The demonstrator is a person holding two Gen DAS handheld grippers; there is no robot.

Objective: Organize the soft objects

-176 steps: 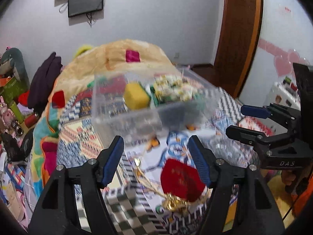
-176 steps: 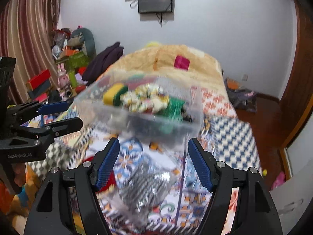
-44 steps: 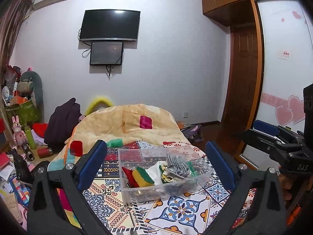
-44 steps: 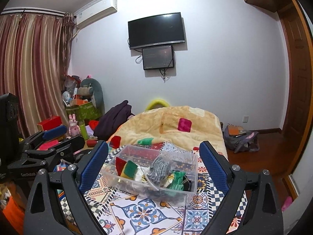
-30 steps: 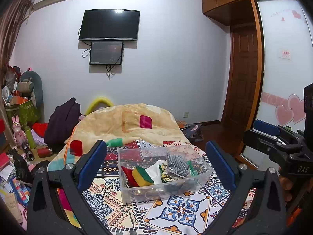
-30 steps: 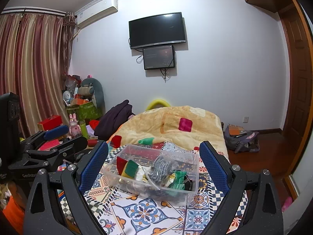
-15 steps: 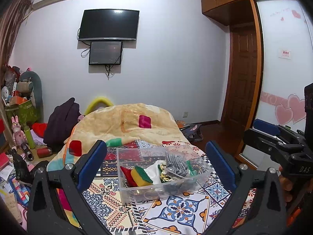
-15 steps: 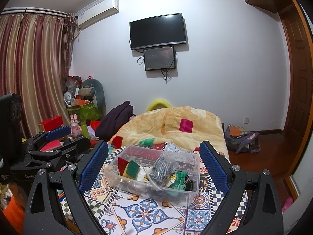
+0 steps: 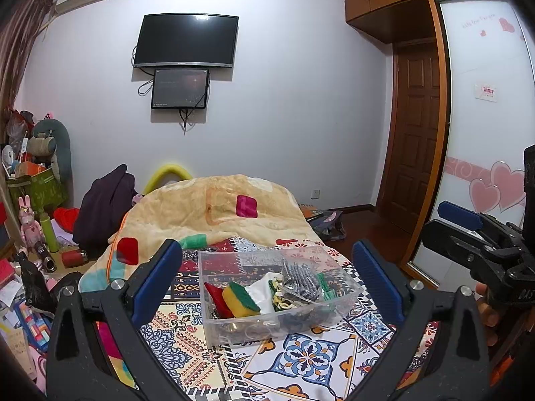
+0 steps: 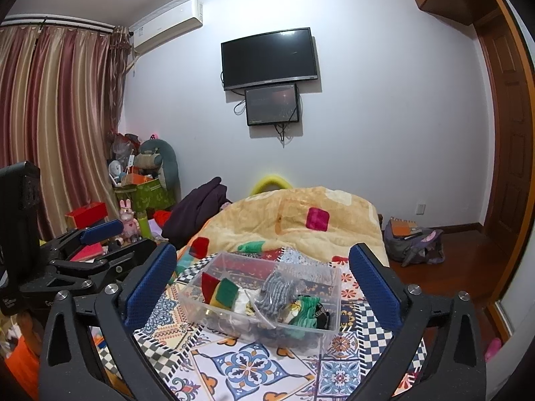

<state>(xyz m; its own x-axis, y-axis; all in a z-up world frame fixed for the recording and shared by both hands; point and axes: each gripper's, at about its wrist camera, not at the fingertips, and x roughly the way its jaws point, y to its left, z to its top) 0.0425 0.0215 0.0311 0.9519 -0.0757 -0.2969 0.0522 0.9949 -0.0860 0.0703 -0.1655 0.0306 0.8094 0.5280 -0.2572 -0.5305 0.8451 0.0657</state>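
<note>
Bedroom, patterned bedspread [image 9: 301, 357] in front, TV [image 9: 185, 40] on far wall. Clear bin [image 9: 277, 295] sits on the bedspread, holding sponge [image 9: 240, 300], red pouch [image 9: 215, 297], grey bundle [image 9: 299, 279], green cloth [image 10: 306, 310].

Left gripper [image 9: 267, 287] and right gripper [image 10: 264, 284]: jaws spread wide, both empty, held back well apart from the bin. Nothing soft visible loose on the bedspread; sorting looks finished or nearly so.

If a check pass is due: sweep low along the bedspread, approach the bin from above, avoid nudging its thin walls.

Nearby: orange quilt [image 9: 217, 207] heaped behind the bin, dark clothing [image 9: 107, 204] and toy clutter at left. Neither blocks access.
</note>
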